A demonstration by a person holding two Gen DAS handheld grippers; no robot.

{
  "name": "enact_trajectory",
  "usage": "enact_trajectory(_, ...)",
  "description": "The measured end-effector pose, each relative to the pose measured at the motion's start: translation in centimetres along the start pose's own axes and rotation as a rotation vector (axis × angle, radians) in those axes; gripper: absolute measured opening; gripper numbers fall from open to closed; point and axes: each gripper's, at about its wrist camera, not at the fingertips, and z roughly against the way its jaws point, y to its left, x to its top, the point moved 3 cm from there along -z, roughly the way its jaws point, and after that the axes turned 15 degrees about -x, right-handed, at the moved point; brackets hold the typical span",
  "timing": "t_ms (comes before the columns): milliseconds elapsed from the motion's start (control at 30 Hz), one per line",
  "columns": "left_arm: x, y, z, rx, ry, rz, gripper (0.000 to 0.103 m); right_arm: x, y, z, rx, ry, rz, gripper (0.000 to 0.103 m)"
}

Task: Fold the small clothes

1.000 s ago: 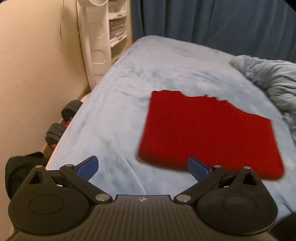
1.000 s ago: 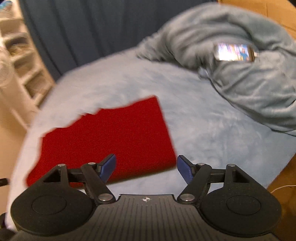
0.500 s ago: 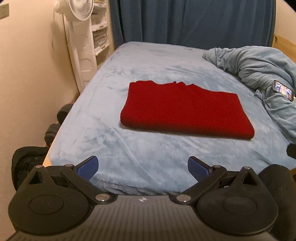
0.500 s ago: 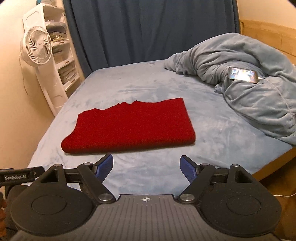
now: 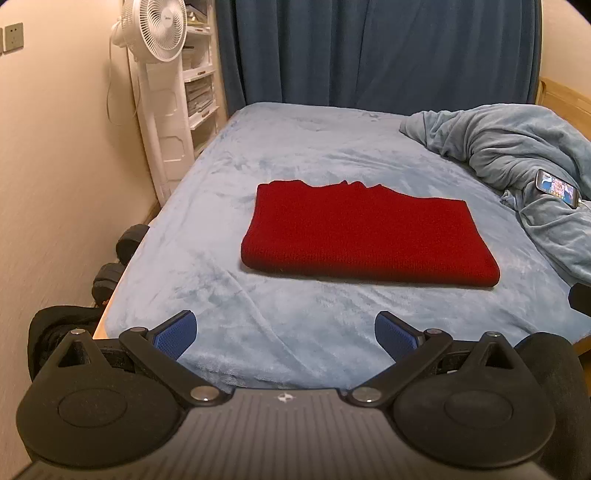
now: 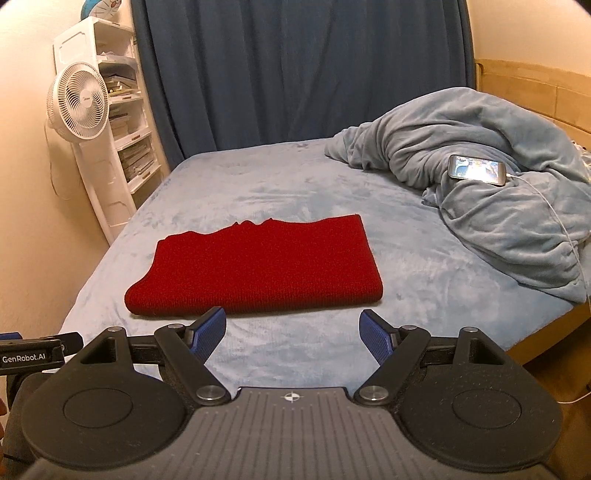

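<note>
A red knitted garment lies folded into a flat rectangle in the middle of the light blue bed; the right wrist view shows the same garment. My left gripper hovers over the bed's near edge, well short of the garment, open with nothing between its blue pads. My right gripper is also open and empty, held back just in front of the garment's near fold. Part of the left gripper's body shows at the left edge of the right wrist view.
A crumpled blue blanket is heaped at the right of the bed with a lit phone and its cable on it. A white fan and shelves stand by the left wall. Dumbbells lie beside the bed. Dark curtains hang behind.
Both grippers have drawn back and up from the garment, which now lies farther off and in full view. Since half a second ago almost nothing has moved.
</note>
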Motion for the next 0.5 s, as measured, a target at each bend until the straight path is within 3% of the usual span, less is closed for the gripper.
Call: enact_trajectory(500, 0.22, 0.43, -0.61, 0.003, 0.016, 0.008, 0.103, 0.04, 0.58, -0.79, 0.0, 0.028, 0.025, 0.081)
